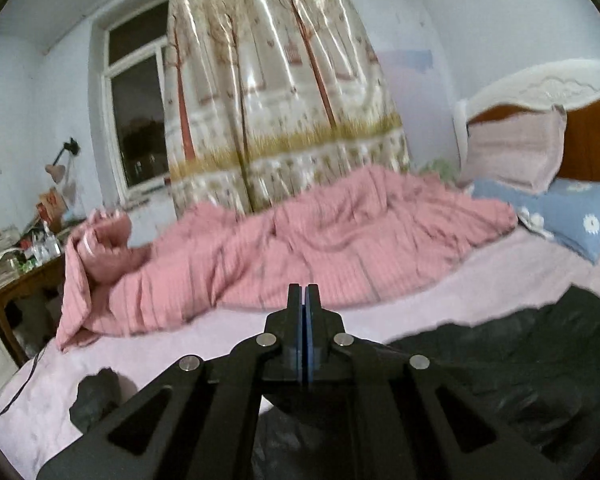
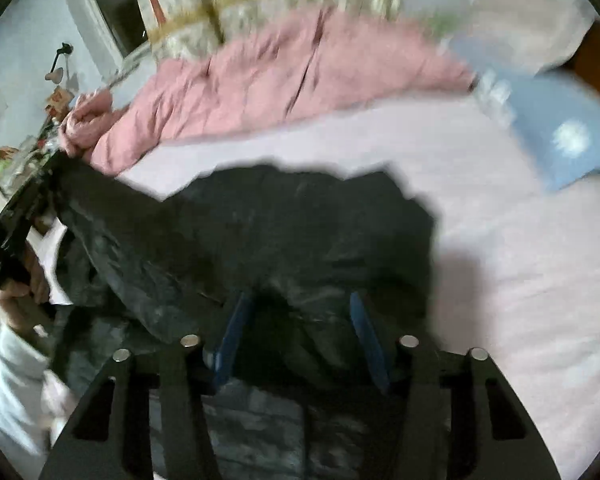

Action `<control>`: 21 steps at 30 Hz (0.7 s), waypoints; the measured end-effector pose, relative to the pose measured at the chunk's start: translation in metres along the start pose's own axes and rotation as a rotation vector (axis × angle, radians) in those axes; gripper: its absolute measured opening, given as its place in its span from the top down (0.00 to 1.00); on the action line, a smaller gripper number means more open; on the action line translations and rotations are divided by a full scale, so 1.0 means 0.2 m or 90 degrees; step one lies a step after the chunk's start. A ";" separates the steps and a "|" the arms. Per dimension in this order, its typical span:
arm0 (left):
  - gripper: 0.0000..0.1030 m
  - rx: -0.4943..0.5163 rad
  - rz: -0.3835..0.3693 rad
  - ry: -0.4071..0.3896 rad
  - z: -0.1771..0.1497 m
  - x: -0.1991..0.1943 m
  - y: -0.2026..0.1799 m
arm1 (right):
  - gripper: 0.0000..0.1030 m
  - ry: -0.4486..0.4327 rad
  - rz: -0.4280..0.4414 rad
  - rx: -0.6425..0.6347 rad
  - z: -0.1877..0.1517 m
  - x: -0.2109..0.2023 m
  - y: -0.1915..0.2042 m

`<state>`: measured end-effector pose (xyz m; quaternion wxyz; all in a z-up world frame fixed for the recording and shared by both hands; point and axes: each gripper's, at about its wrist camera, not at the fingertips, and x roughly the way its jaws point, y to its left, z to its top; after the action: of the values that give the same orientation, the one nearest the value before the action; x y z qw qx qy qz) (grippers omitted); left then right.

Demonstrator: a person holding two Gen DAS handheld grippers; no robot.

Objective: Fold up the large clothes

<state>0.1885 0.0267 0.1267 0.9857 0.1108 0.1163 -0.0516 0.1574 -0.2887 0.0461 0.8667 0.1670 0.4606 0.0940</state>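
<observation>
1. We locate the dark crumpled jacket-like garment (image 2: 260, 232) on the pale pink bed sheet (image 2: 480, 200), its long axis running left to right
2. We hold the right hand-held gripper (image 2: 300, 320) directly over it, blue pads spread apart, the nearer tool
3. We see the left hand-held gripper (image 1: 304, 300) pressed together; whether fabric is pinched cannot be told; the garment lies below and to its right

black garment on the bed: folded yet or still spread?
Not folded: the black garment lies rumpled and loosely spread on the pink sheet, edges irregular, no neat crease.
</observation>
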 end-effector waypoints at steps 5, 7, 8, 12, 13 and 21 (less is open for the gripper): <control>0.99 -0.027 0.062 0.028 -0.05 0.07 0.11 | 0.53 0.026 0.066 0.036 -0.01 0.16 -0.04; 0.99 -0.007 0.097 0.078 -0.12 0.16 0.13 | 0.53 0.012 -0.004 0.028 -0.01 0.20 -0.04; 0.99 0.003 0.104 0.106 -0.17 0.21 0.14 | 0.53 0.012 -0.051 0.025 0.00 0.23 -0.04; 0.96 -0.010 0.086 0.209 -0.33 0.33 0.21 | 0.53 0.029 -0.132 0.031 0.09 0.33 -0.11; 0.96 -0.028 0.079 0.223 -0.36 0.34 0.23 | 0.53 0.026 -0.137 0.038 0.10 0.34 -0.13; 0.52 -0.042 -0.021 0.276 -0.43 0.18 0.15 | 0.53 -0.151 -0.136 0.012 0.07 0.04 -0.14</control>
<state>0.2086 0.0730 0.0426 0.9398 0.0848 0.3287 -0.0387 0.1736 -0.3153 0.0355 0.9185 0.1355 0.3708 -0.0234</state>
